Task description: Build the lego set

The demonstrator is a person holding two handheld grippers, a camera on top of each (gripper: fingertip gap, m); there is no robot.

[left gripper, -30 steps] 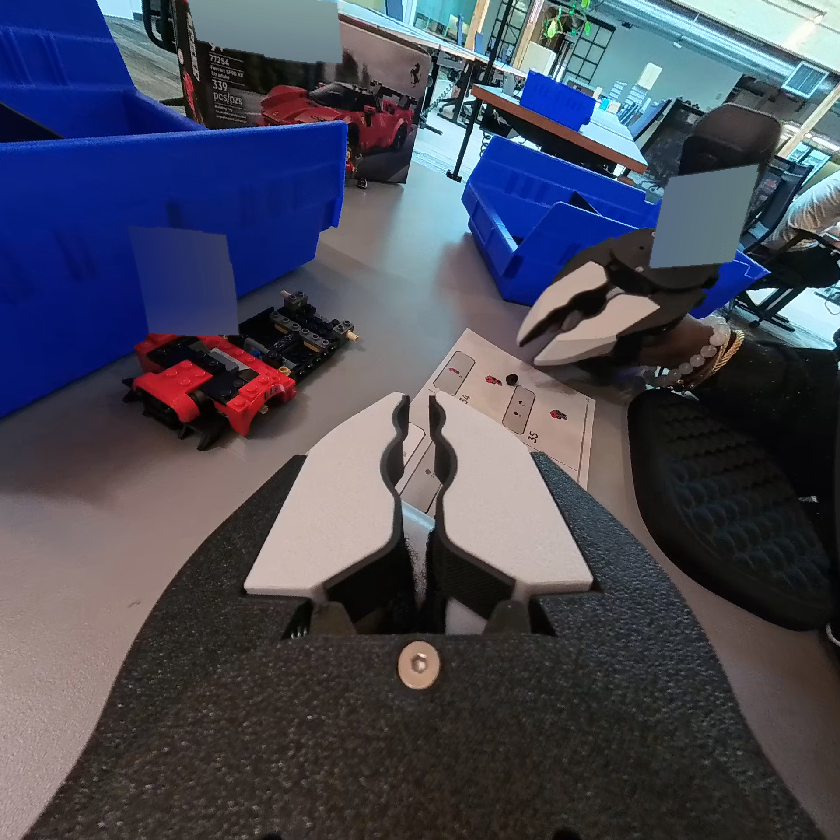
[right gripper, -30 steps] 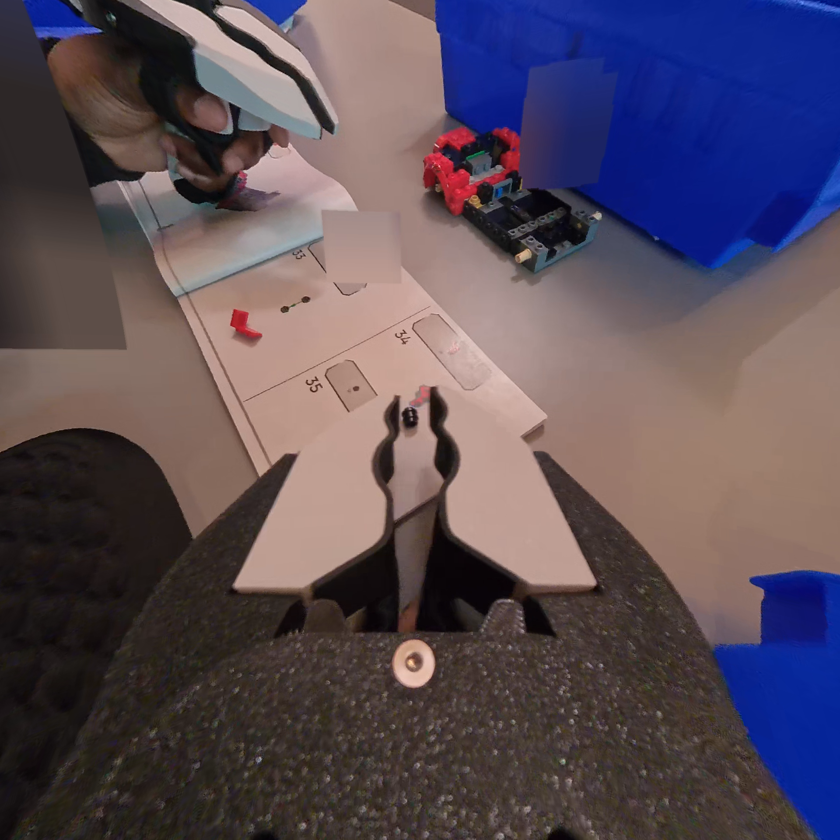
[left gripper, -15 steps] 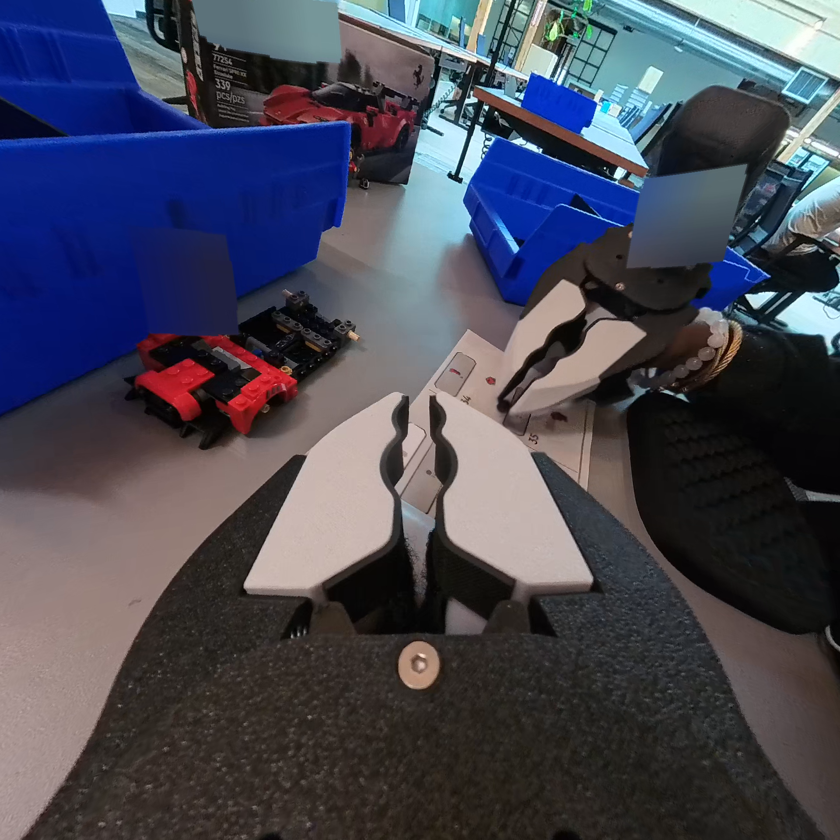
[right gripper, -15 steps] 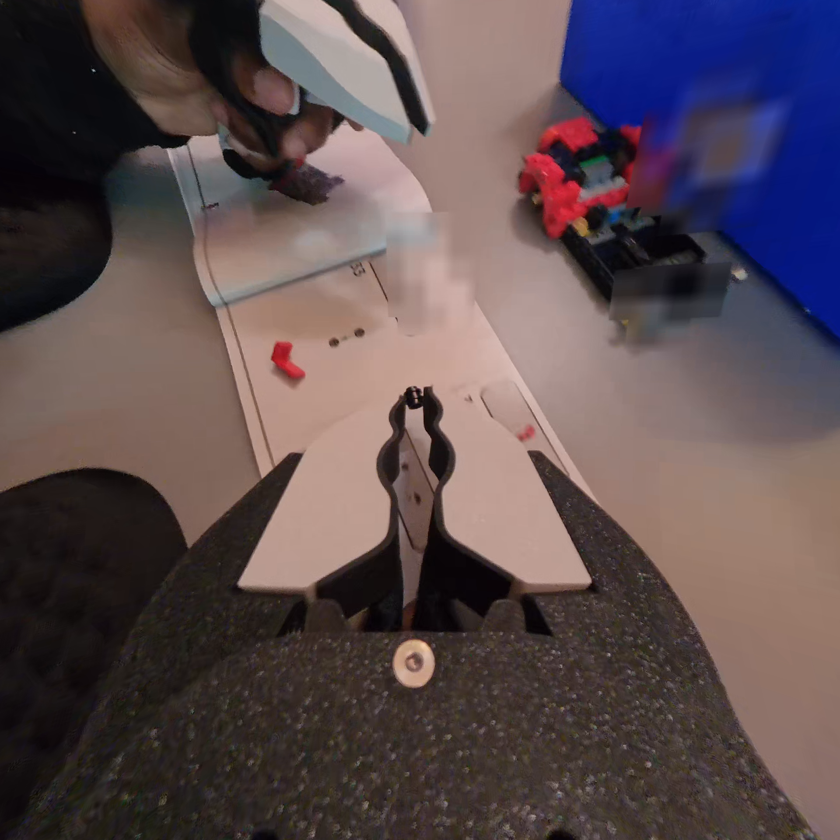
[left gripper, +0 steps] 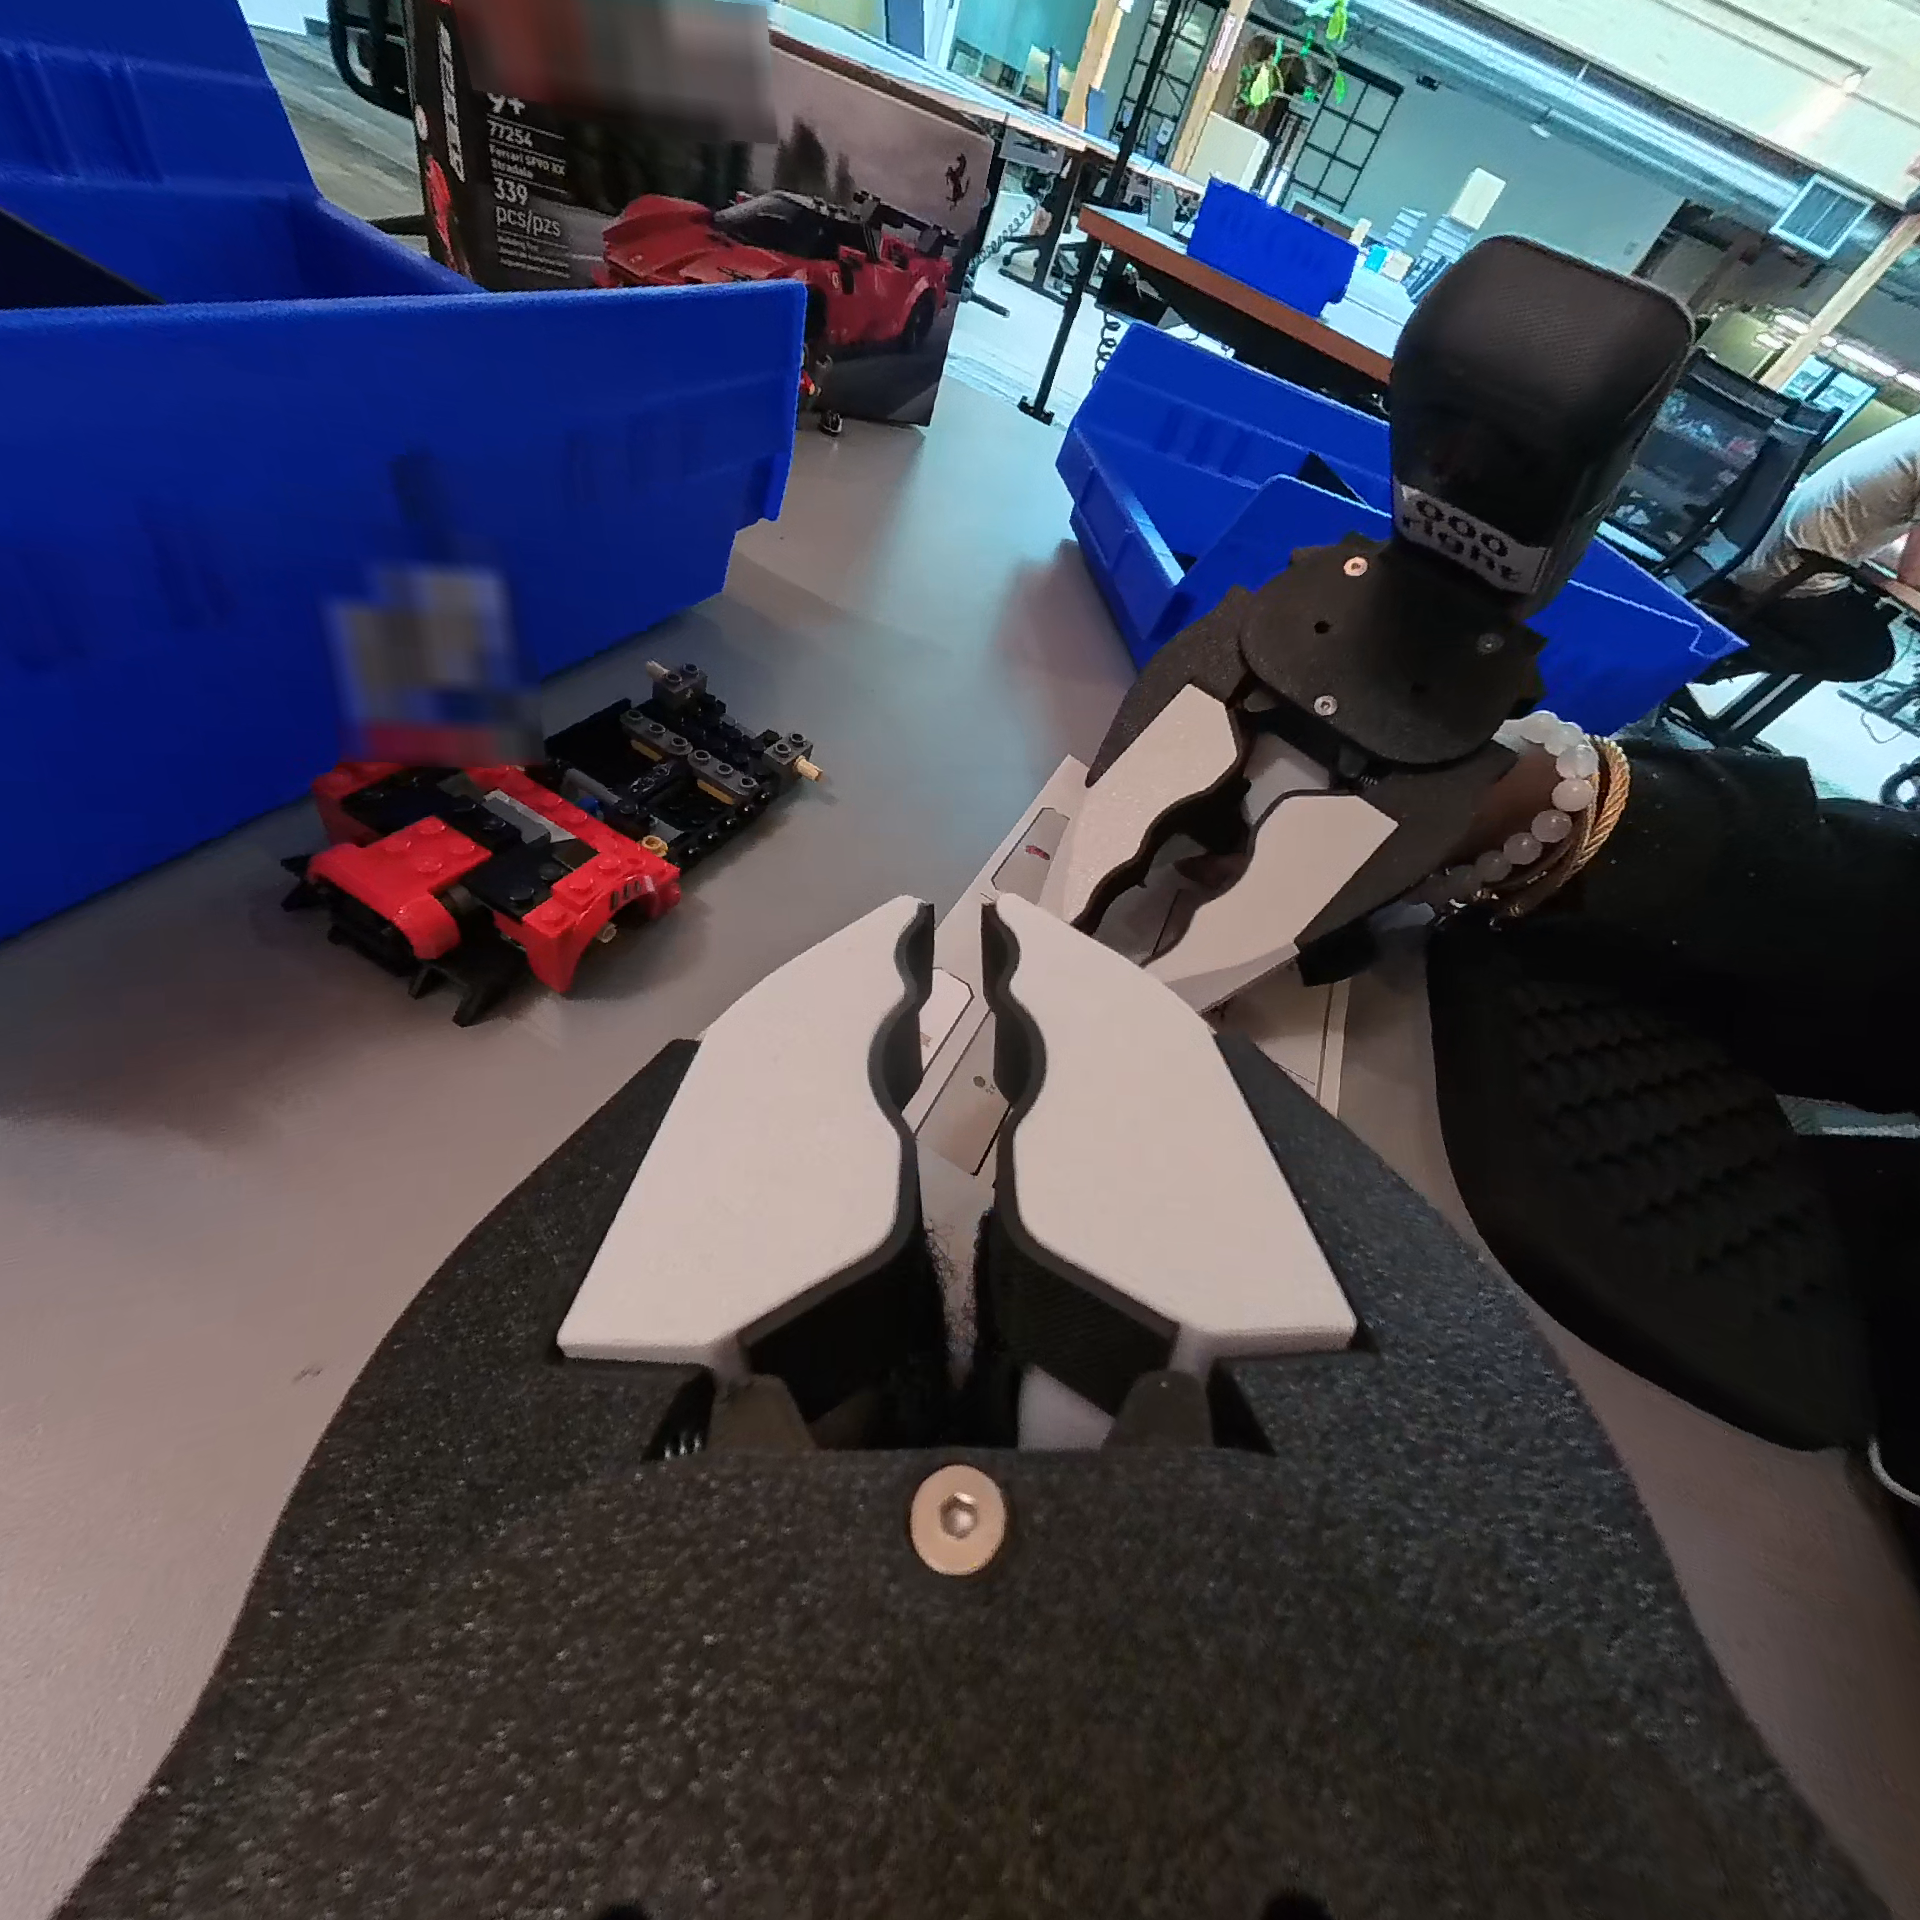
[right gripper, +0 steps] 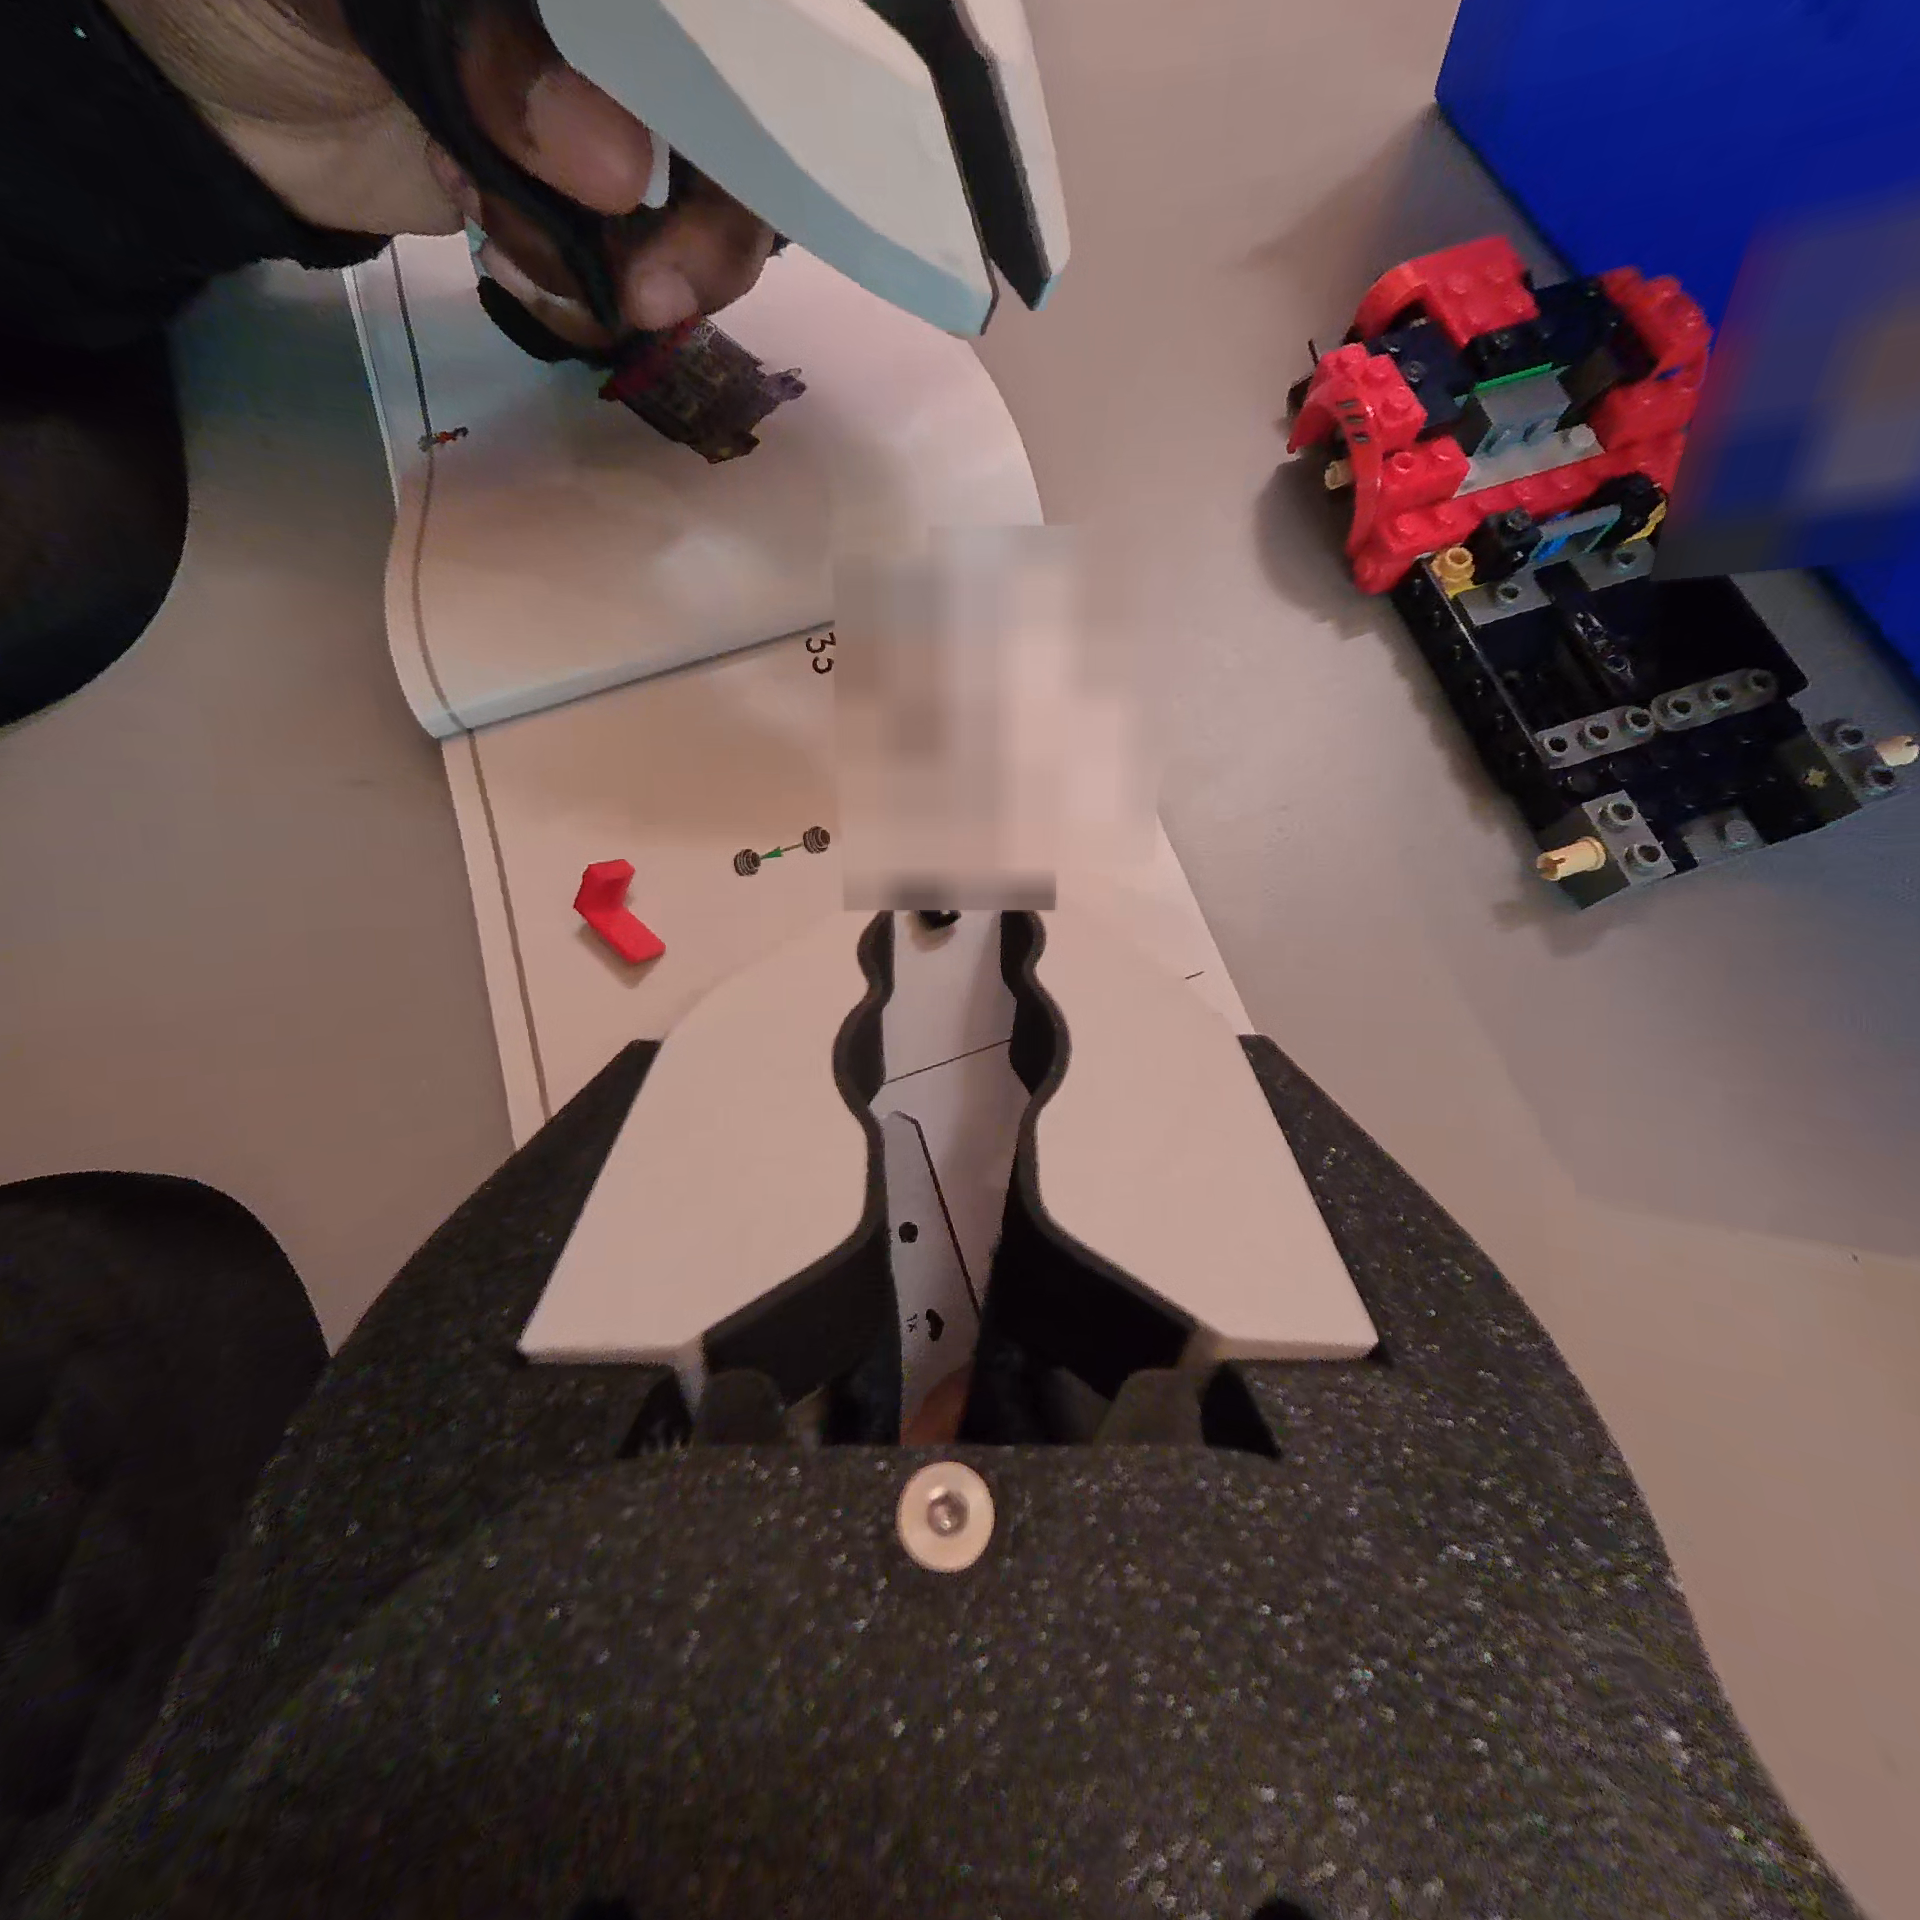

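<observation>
The right tool [right gripper: 951,925] is spread, its tips low over the instruction sheet [right gripper: 665,790] at frame centre, bracketing a small black stud [right gripper: 935,918] that lies loose on the paper. The left tool [left gripper: 956,920] is nearly pressed together, a narrow gap showing, and holds nothing.

The part-built red and black car [right gripper: 1538,582] sits on the bench [right gripper: 1351,1039] at upper right of the right wrist view, close to a blue bin [right gripper: 1683,208]. A red angle piece [right gripper: 615,910] lies on the sheet at centre left.

Risks, as judged:
- The stud is small and round. An off-centre closure could flick it across the paper.
- Tips pressed into the sheet could drag or crease it and shift the red angle piece.
- The two tools work close together and could collide.

Writing: the sheet carries printed step numbers and part diagrams. The set box [left gripper: 686,208] at upper left of the left wrist view bears a car picture and printed text. The right tool's handle carries a label. None is transcribed here.
</observation>
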